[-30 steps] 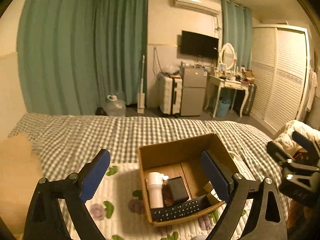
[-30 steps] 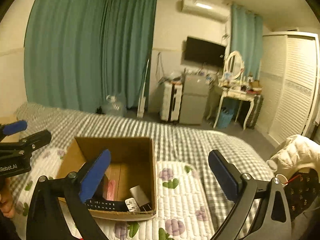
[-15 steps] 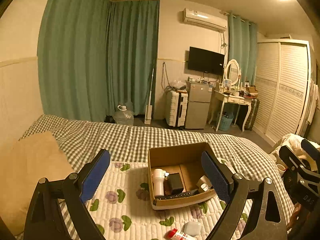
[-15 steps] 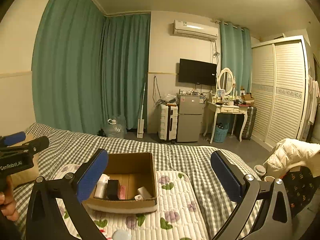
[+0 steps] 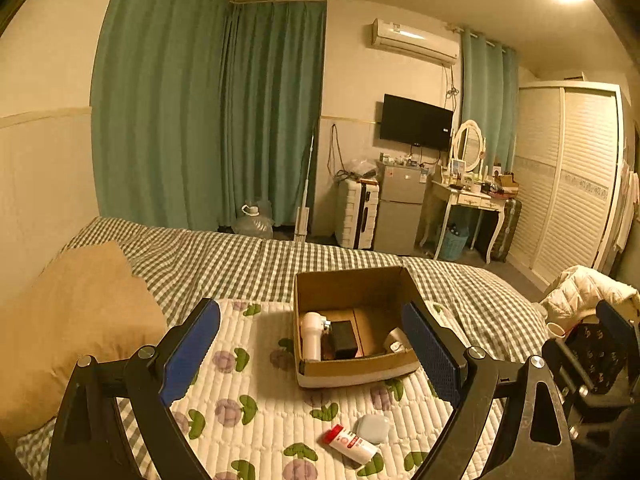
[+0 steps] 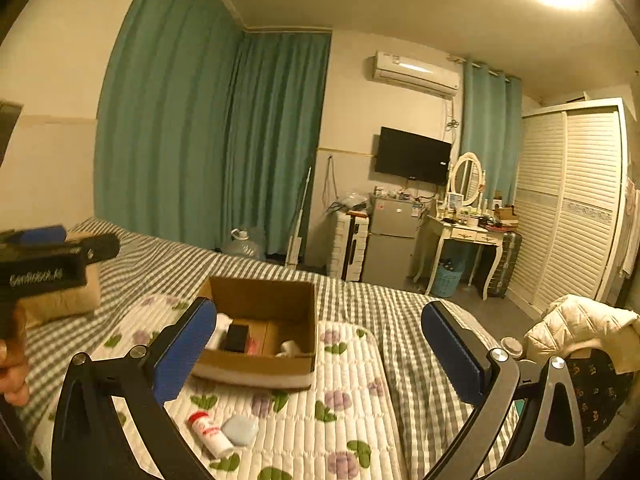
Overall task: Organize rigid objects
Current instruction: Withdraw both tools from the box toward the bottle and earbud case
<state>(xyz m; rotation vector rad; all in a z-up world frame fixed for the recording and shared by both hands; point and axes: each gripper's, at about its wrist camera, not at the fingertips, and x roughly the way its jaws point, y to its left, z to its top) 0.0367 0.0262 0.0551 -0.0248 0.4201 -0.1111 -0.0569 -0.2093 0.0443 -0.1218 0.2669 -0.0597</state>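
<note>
Both grippers have pulled back from the cardboard box since a second ago, so the box looks smaller in each view and more of the quilted mat shows in front of it. The left gripper stands with its jaws wide apart and nothing between them; the right gripper is likewise spread and empty.

The retreat brings 2 loose things into view on the mat near its front edge, just in front of the box: a red-and-white tube and, touching or just beside it, a small pale blue case. Inside the box sit a white bottle, a black block and a small silvery item at the right wall.

Judged from this, the box is partly filled and the tube and case are left to pick up.
</note>
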